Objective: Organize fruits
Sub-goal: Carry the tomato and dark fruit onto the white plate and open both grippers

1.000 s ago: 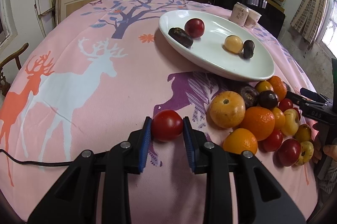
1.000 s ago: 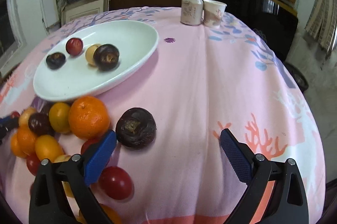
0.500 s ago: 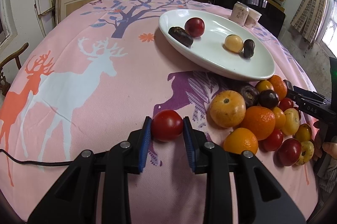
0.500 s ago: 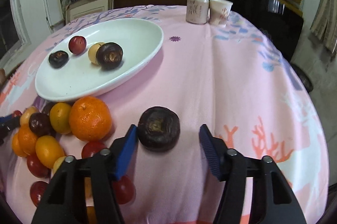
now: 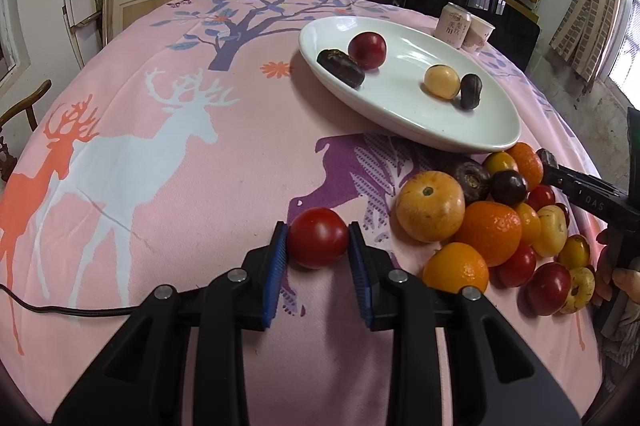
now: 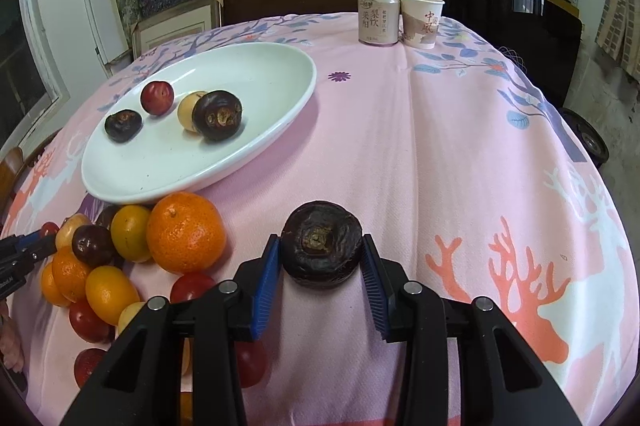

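1. Left wrist view: my left gripper [image 5: 318,246] has its jaws nearly closed on a red tomato [image 5: 318,242]; both blue pads press its sides, and it sits low over the pink surface [image 5: 180,185], just left of the loose heap.
2. Same view, farther off: the white plate [image 5: 472,133] holds four pieces so far: a red fruit [image 5: 367,50], a dark chestnut-like piece [image 5: 340,67], a pale yellow fruit [image 5: 441,81] and a second dark piece [image 5: 471,91]; most of the plate is bare.
3. Same view, right side: the fruit heap [image 5: 492,222] lies on the surface just in front of the plate: oranges, small yellow and red fruits, dark ones; I count well over a dozen not yet sorted.
4. Right wrist view: my right gripper [image 6: 321,253] is closing its jaws around a dark wrinkled fruit [image 6: 321,249] that rests on the surface, apart from the heap; the pads look to be touching both flanks.
5. Same view: a drink can [image 6: 379,17] and a paper cup [image 6: 421,21] stand at the far edge, clear of the work.
6. My judgement: the task is early; four pieces plated, two in hand, the heap remaining; both held pieces must still travel to the plate.
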### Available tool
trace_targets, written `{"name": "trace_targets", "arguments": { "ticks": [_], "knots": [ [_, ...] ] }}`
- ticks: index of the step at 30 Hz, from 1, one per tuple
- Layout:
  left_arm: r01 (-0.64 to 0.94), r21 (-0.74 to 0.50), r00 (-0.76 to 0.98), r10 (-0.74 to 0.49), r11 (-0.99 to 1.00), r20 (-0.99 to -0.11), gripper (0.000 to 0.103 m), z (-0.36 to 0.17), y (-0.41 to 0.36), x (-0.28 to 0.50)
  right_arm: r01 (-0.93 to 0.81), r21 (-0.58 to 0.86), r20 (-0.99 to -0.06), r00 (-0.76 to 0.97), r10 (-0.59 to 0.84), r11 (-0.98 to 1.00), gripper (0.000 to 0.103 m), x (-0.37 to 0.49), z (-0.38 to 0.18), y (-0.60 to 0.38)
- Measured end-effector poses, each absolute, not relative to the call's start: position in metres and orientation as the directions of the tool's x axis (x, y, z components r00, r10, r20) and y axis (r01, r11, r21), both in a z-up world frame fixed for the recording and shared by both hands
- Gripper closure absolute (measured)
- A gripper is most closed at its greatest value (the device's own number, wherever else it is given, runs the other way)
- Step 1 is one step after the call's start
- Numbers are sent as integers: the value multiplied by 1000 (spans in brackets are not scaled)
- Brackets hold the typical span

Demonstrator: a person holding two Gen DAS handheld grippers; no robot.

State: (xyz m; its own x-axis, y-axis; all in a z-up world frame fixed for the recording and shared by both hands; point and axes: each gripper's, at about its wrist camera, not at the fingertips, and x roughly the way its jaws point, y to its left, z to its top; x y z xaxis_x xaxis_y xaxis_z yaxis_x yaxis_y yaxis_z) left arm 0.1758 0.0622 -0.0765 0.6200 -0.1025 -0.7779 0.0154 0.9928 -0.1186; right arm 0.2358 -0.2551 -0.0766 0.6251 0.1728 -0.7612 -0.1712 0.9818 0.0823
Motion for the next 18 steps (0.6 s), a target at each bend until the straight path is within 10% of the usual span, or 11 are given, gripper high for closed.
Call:
{"name": "trace_targets", "arguments": {
  "ticks": [18],
  "knots": [
    [122, -83, 692, -145, 989, -707, 74, -18, 0, 251, -232, 260, -614, 710, 346, 937, 62, 286, 7, -242]
  ]
}}
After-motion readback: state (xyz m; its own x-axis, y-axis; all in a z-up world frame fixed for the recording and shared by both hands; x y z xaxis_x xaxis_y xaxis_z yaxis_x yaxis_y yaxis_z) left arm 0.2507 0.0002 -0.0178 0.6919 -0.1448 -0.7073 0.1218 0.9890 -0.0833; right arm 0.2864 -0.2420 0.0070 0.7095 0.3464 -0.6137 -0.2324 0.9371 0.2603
